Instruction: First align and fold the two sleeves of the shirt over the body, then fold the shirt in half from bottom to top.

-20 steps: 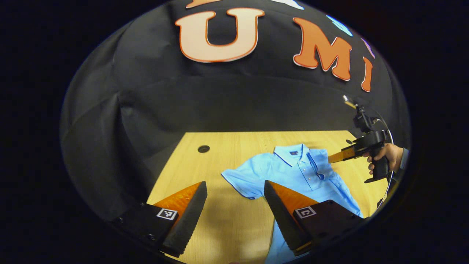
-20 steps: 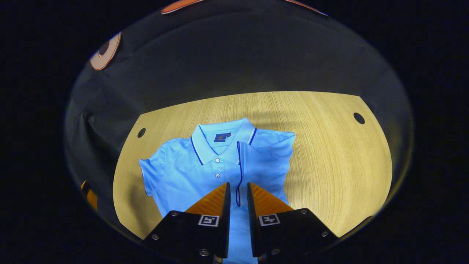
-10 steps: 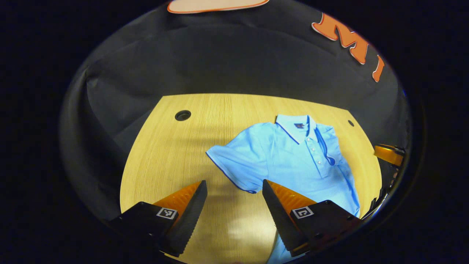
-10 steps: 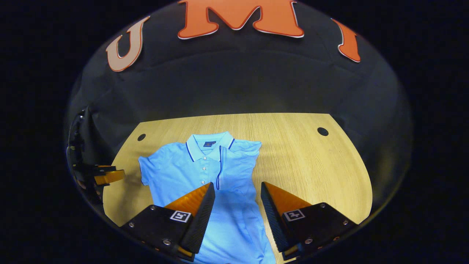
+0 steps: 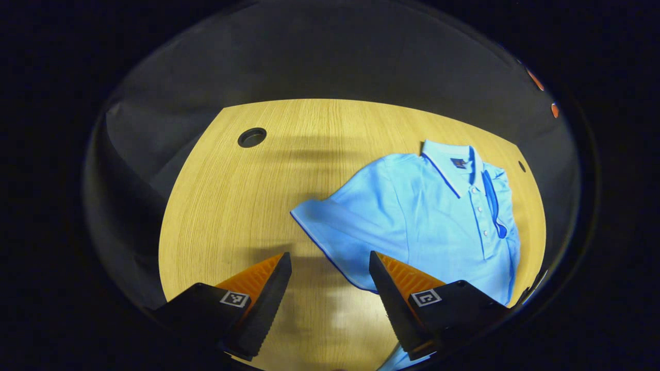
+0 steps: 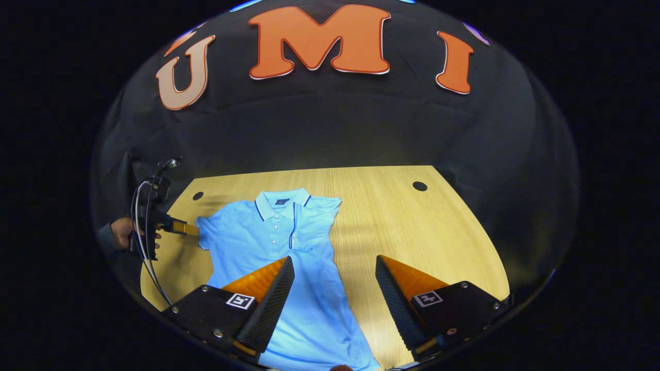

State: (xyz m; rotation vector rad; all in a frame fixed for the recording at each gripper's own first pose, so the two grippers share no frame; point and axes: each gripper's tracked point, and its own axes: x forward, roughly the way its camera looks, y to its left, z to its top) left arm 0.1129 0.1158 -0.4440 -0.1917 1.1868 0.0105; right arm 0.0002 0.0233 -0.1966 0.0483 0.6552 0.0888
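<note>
A light blue polo shirt (image 6: 268, 242) lies face up on the wooden table (image 6: 423, 232), collar toward the far wall. One sleeve (image 6: 309, 226) is folded over the body, its dark trim running beside the button placket. The other sleeve (image 5: 322, 226) still lies spread out flat on the wood. My left gripper (image 5: 329, 255) is open, low over the table, with that sleeve's hem just ahead of its fingers. In the right gripper view the left gripper (image 6: 186, 229) sits right at the sleeve's edge, held by a hand (image 6: 121, 233). My right gripper (image 6: 335, 258) is open above the shirt's lower body, holding nothing.
The table (image 5: 232, 206) has round cable holes (image 5: 251, 137) near its far corners, one of them (image 6: 419, 186) to the right of the shirt. Black cloth walls close in behind and beside the table. Bare wood lies on both sides of the shirt.
My right gripper opened, let go of the folded sleeve and drew back. My left gripper dipped and moved in toward the spread sleeve.
</note>
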